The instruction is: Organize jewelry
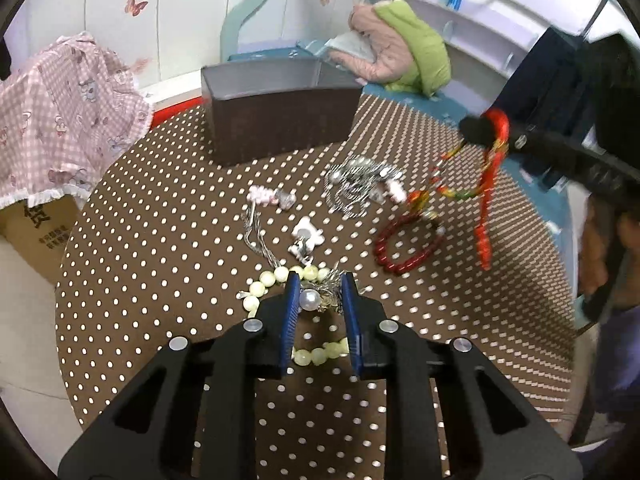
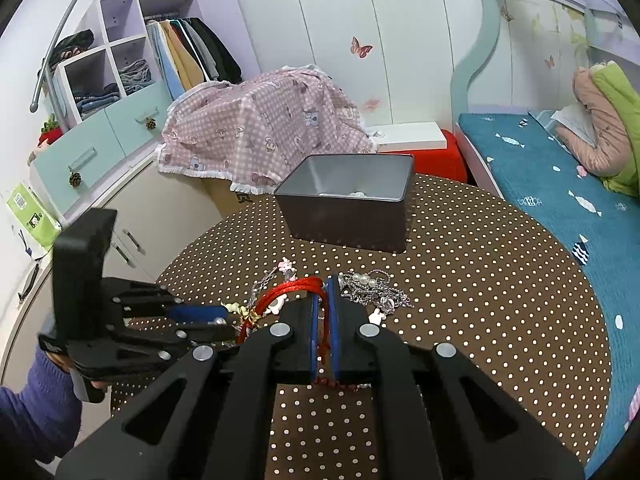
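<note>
While the right gripper hangs above the table, its blue fingers are pressed together on a red cord necklace, whose loop rises over the fingertips and whose tail with coloured beads dangles toward the cloth; in the left wrist view the same gripper shows at the right, well to the right of the metal box, with the cord trailing down beside a red bead bracelet that lies flat on the table. The left gripper sits low on the near side of the box, its blue fingers spread apart — between them lies a large white pearl on a tangle of silver chain, and a pale yellow bead bracelet curves around and under the tips; whether the tips touch the beads cannot be told. The box, dark outside and silver inside, stands open at the far side of the brown polka-dot tablecloth; something small and pale rests on its floor. Between the box and the left gripper lie a silver chain pile, a pink charm and a white charm. Behind the box, a pink checked cloth drapes over a cardboard carton; a blue bed lies to the box's right.
</note>
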Tool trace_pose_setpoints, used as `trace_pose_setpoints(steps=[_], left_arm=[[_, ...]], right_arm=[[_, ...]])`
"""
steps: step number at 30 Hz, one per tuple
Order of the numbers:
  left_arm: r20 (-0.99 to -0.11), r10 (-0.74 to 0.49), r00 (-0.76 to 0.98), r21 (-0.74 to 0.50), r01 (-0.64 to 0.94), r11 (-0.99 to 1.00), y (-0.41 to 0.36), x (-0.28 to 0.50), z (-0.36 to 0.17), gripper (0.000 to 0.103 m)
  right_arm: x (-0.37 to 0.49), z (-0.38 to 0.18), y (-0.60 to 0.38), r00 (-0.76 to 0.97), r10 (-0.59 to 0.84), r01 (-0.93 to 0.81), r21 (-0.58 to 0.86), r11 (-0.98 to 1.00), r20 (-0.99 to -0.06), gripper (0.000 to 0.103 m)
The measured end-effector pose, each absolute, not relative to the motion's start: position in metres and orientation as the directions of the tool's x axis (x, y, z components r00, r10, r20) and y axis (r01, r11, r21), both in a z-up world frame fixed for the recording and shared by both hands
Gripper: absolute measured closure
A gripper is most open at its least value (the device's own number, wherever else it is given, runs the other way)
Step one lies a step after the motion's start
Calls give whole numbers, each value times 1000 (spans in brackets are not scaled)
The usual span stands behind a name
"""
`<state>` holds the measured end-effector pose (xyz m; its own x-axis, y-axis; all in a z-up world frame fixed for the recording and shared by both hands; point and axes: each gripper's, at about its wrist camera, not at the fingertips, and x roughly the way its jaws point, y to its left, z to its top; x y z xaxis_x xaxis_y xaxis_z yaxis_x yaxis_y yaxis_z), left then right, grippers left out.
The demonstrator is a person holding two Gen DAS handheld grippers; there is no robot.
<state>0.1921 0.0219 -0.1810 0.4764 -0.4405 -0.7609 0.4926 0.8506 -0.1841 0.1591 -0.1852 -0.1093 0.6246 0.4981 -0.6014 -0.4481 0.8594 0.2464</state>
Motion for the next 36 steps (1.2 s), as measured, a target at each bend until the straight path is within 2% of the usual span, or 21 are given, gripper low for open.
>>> trace_pose_setpoints(steps=[2, 3, 4, 7, 15, 22, 28, 36], left_arm=[[-749, -461, 476, -209, 491, 846, 29, 194, -173, 82], [-742, -472, 476, -220, 492, 842, 32, 194, -170, 85], [-729, -490, 478, -239, 492, 837, 34, 192, -165, 93], [-690, -544, 476, -299, 497, 814, 42, 192, -150, 93], [-675, -553, 489, -307, 496, 812, 37, 189, -133, 93], [-628, -574, 526, -313, 505, 805, 40, 204, -104, 93], [-611, -577, 542, -305, 512, 803, 21, 250, -76, 93], [-644, -525, 557, -316, 432, 845, 0, 329, -79, 93]], right_arm=[[159, -108, -186, 625, 501, -449, 249, 858, -599, 98], [158, -108, -186, 626, 501, -449, 249, 858, -597, 98], [158, -108, -186, 626, 502, -450, 250, 857, -596, 98], [158, -107, -186, 626, 503, -452, 249, 857, -595, 98], [157, -106, -186, 629, 507, -452, 252, 855, -590, 98], [164, -96, -185, 648, 509, -450, 254, 856, -566, 98], [193, -72, -173, 682, 496, -453, 223, 863, -537, 98], [243, -64, -157, 720, 457, -412, 208, 887, -522, 98]])
